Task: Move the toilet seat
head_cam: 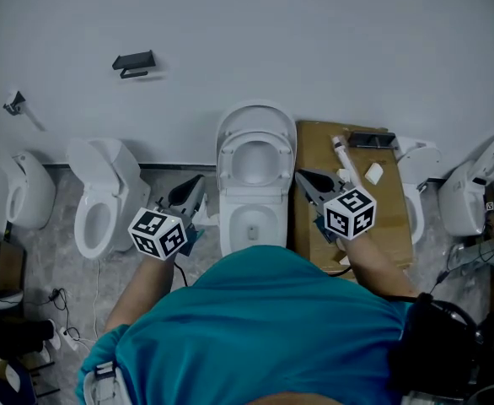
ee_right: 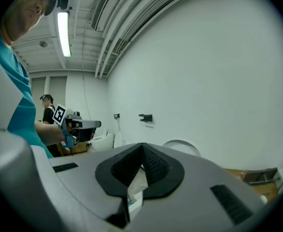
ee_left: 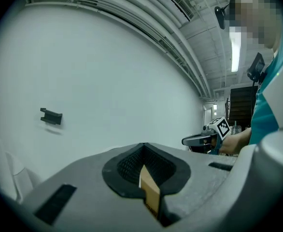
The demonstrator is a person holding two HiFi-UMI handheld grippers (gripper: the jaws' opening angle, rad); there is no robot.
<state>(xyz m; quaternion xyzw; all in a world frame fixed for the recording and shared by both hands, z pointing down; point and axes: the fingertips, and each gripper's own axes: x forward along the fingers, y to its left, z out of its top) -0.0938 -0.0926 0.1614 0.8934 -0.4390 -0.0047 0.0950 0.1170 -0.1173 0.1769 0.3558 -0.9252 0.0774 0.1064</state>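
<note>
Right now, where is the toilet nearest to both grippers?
In the head view, the toilet stands at the centre against the wall, between the left gripper and the right gripper; a cardboard sheet lies on its right side.

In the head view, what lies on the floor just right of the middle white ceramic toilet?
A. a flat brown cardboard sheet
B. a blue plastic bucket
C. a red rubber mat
A: a flat brown cardboard sheet lies directly beside the middle white ceramic toilet.

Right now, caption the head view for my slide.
A person in teal holds the left gripper and right gripper, both shut, either side of the middle toilet, lid raised.
</note>
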